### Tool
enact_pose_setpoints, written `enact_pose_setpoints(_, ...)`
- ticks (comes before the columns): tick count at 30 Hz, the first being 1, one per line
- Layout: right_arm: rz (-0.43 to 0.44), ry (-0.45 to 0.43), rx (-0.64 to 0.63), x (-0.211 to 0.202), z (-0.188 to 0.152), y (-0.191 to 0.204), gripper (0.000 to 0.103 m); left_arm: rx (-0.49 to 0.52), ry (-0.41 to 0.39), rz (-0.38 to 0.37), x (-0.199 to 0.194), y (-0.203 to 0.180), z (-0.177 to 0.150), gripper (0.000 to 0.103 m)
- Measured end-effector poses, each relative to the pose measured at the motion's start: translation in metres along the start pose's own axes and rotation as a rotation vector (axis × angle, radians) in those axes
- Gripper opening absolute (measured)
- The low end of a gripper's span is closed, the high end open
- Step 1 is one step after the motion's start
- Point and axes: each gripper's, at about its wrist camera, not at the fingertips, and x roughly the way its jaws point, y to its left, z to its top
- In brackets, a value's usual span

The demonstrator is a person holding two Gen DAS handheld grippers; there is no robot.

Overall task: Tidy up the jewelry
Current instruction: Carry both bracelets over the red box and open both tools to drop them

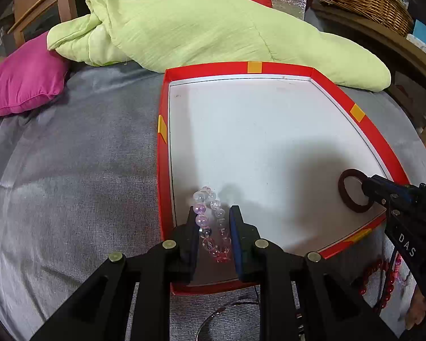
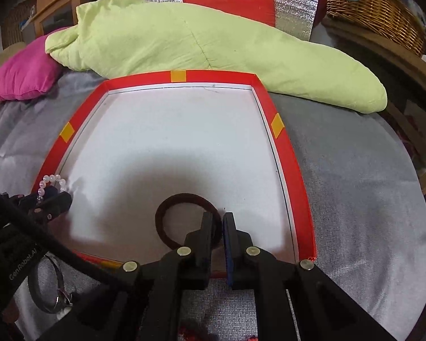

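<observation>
Pinching hair tie (image 2: 184,221), right gripper (image 2: 217,218) nearly closed.

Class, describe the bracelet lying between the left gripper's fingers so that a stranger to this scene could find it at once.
Find the red-rimmed tray with the white floor on the grey bedspread. In its near left corner lies the beaded bracelet, between the left gripper fingers. Its clear and pale pink beads set it apart from the plain dark brown ring across the tray.
</observation>
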Motion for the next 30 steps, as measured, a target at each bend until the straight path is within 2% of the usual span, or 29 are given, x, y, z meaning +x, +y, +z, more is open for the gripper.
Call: enact_pose_setpoints(30,0.008,0.022,-0.028,-0.0066,-0.0009,0.0092,0.010,0.009,0.005,0.007,-0.0010,-0.0020,-0.0002,0.024)
